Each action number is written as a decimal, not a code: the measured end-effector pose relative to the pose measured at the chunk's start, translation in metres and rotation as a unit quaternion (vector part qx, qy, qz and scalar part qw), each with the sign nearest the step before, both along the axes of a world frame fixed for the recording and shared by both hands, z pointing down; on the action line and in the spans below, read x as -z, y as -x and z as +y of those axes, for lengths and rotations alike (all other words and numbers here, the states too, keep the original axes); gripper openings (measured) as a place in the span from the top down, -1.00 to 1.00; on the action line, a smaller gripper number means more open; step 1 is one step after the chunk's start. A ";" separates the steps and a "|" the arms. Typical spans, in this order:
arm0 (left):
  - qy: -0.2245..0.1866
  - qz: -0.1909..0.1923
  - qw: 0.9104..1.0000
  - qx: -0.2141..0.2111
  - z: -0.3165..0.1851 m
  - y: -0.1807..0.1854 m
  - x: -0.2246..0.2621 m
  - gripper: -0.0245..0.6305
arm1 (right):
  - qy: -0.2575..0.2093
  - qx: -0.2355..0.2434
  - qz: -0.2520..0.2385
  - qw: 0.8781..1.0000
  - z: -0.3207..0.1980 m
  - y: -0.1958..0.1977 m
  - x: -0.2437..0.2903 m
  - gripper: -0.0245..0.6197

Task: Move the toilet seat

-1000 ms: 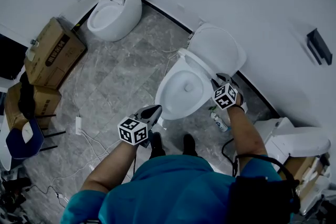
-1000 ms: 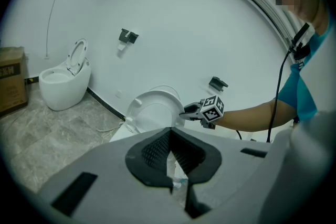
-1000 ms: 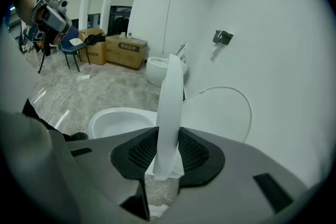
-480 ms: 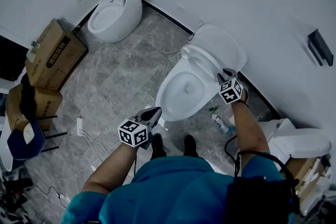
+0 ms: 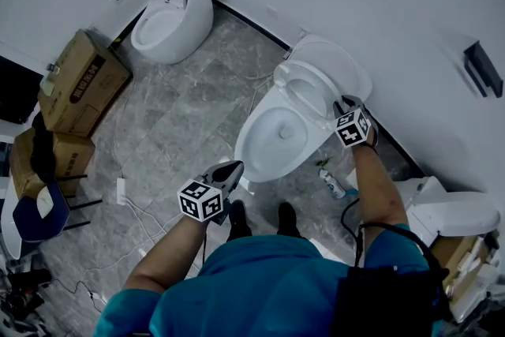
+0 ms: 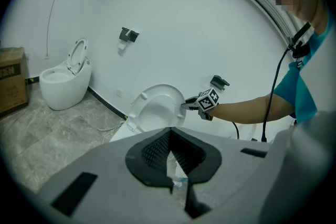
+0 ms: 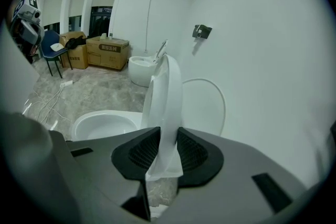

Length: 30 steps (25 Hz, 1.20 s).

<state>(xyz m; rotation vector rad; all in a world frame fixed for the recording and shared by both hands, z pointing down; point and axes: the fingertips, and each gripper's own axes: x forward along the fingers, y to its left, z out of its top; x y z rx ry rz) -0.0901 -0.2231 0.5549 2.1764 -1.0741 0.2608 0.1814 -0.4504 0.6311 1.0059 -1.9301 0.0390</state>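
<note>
The white toilet seat [image 5: 304,95] stands raised, tilted up off the bowl [image 5: 272,138] and short of the open lid [image 5: 335,59] behind it. My right gripper [image 5: 341,105] is shut on the seat's right rim; in the right gripper view the seat [image 7: 168,92] runs edge-on between the pads of that gripper [image 7: 164,157]. My left gripper [image 5: 229,170] hangs in front of the bowl, shut, holding nothing. In the left gripper view, the left gripper [image 6: 170,157] looks toward the seat [image 6: 157,107] and the right gripper [image 6: 185,106].
A second white toilet [image 5: 170,8] stands at the back left. Cardboard boxes [image 5: 79,79] and a blue chair [image 5: 31,213] line the left side. Cables [image 5: 118,189] lie on the floor. A small bottle [image 5: 331,184] sits right of the bowl, another toilet [image 5: 450,213] further right.
The right gripper has moved up and back toward the wall with the seat, which has swung from low over the bowl to steeply raised. The left gripper has stayed put.
</note>
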 end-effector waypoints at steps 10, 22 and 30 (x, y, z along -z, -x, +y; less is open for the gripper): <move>0.006 -0.004 1.000 -0.001 0.003 -0.001 -0.006 0.91 | -0.006 -0.023 0.006 1.000 -0.022 -0.018 -0.002 0.62; 0.013 -0.006 1.000 0.003 0.006 0.004 -0.009 0.91 | -0.009 -0.053 0.020 0.998 -0.043 -0.035 -0.002 0.62; 0.017 -0.008 1.000 0.004 0.006 0.003 -0.014 0.91 | -0.008 -0.069 0.029 0.997 -0.058 -0.046 -0.005 0.62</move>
